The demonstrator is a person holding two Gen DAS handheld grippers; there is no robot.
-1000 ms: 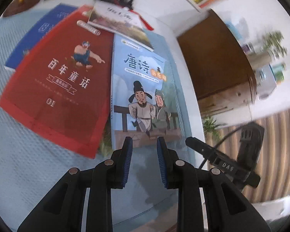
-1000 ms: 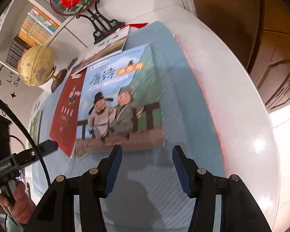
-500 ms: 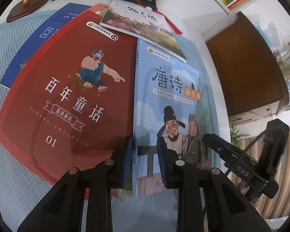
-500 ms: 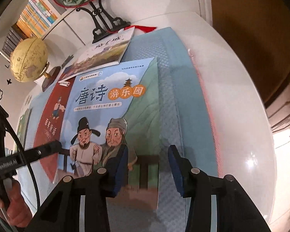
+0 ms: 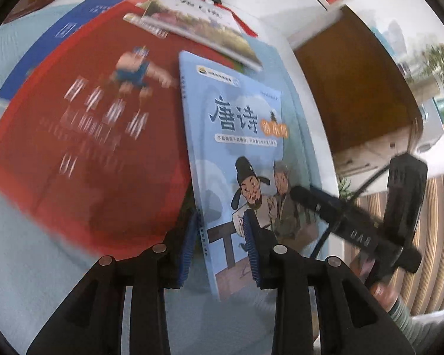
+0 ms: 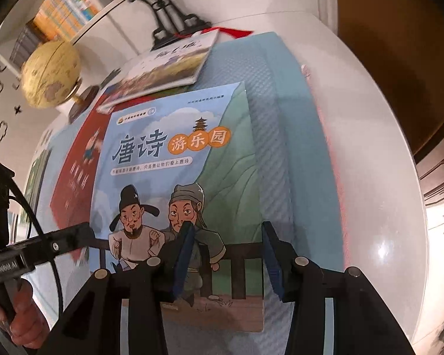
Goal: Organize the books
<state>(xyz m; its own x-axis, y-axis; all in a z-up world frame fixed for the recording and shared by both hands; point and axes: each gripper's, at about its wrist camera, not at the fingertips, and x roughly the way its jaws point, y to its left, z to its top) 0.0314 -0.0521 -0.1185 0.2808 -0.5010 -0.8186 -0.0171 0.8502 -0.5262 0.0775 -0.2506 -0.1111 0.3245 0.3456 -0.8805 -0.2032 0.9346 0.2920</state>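
Pale blue and glossy, the poetry book [image 6: 174, 177] lies flat on the blue mat [image 6: 281, 118] of the white bench [image 6: 370, 148], its left edge overlapping the red storybook [image 5: 88, 136], with a landscape-cover book [image 6: 168, 71] at its far end and a dark blue book [image 5: 62, 41] further left. The left tool [image 5: 220, 239] straddles the poetry book's near left edge, and its jaws have just been opening; the pads stand apart and do not look pressed on the cover. The right tool [image 6: 228, 254] straddles the near right edge; after a dip its jaws have just been opening again, and they too stand clear of the book. The step in hand looks like squaring or gathering this book. Next, each tool probably has to get one pad under an edge before closing, as the thin cover lies flat on the mat.
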